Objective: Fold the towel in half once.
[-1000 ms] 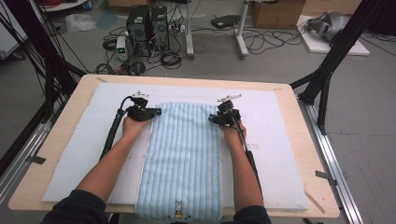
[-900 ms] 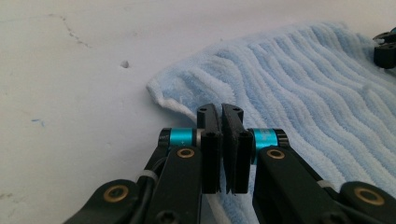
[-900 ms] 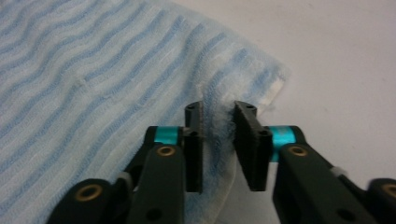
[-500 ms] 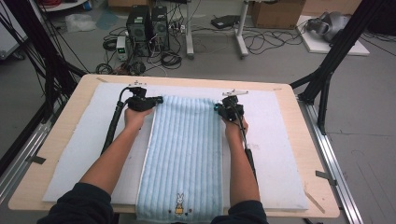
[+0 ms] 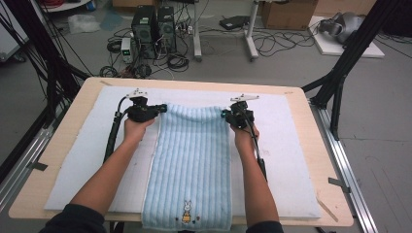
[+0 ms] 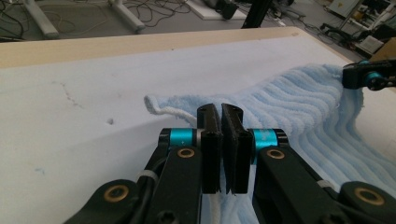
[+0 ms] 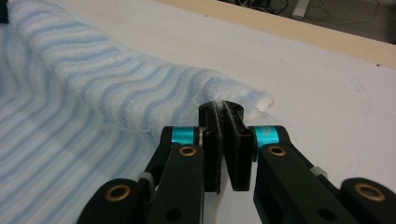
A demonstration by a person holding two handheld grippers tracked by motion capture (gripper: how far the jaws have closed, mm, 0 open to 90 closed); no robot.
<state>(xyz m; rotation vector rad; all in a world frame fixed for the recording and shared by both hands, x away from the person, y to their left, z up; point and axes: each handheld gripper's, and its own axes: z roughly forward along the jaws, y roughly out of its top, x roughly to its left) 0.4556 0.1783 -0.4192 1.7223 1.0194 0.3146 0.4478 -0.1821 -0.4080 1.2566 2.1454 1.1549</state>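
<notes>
A light blue ribbed towel (image 5: 192, 160) with a small rabbit picture near its front hem lies lengthwise on the white mat (image 5: 82, 160). Its far edge is raised between the two grippers. My left gripper (image 5: 163, 108) is shut on the towel's far left corner (image 6: 187, 105), the cloth pinched between the pads. My right gripper (image 5: 225, 114) is shut on the far right corner (image 7: 233, 100); its jaws have just closed on the cloth. In the left gripper view, the right gripper (image 6: 371, 77) shows at the far edge of the towel.
The white mat covers most of the wooden table (image 5: 63, 141). The towel's front hem hangs over the near table edge. Beyond the table stand computer cases (image 5: 153, 26), cables and black frame legs (image 5: 340, 73) on the floor.
Both grippers have moved away from me to the towel's far edge and risen a little, lifting that edge. The right jaws have closed on the corner.
</notes>
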